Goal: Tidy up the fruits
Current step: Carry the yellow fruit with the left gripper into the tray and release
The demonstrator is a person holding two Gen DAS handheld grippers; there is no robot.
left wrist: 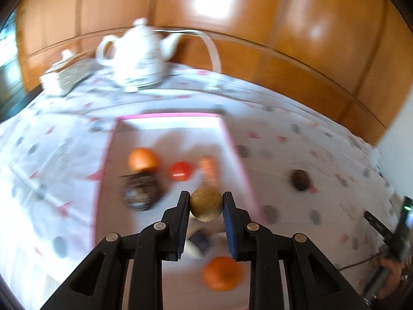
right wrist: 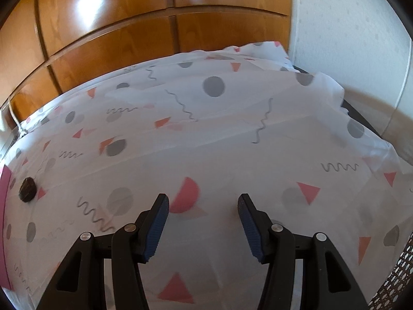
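Left gripper (left wrist: pixel 206 206) clamps round speckled tan fruit (left wrist: pixel 206 204) above pink-rimmed tray (left wrist: pixel 233 139); blurred orange (left wrist: pixel 143 159), possibly tangerine. Right gripper (right wrist: pixel 203 208) spread, holding nothing, over patterned cloth (right wrist: pixel 232 139).

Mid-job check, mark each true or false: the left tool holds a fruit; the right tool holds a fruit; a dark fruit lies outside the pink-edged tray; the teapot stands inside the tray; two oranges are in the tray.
1. The left tool holds a fruit. True: it is shut on the round tan fruit.
2. The right tool holds a fruit. False: it is open and holds nothing.
3. A dark fruit lies outside the tray. True.
4. The teapot stands inside the tray. False: it stands on the tablecloth behind the tray.
5. Two oranges are in the tray. True: one orange, another.
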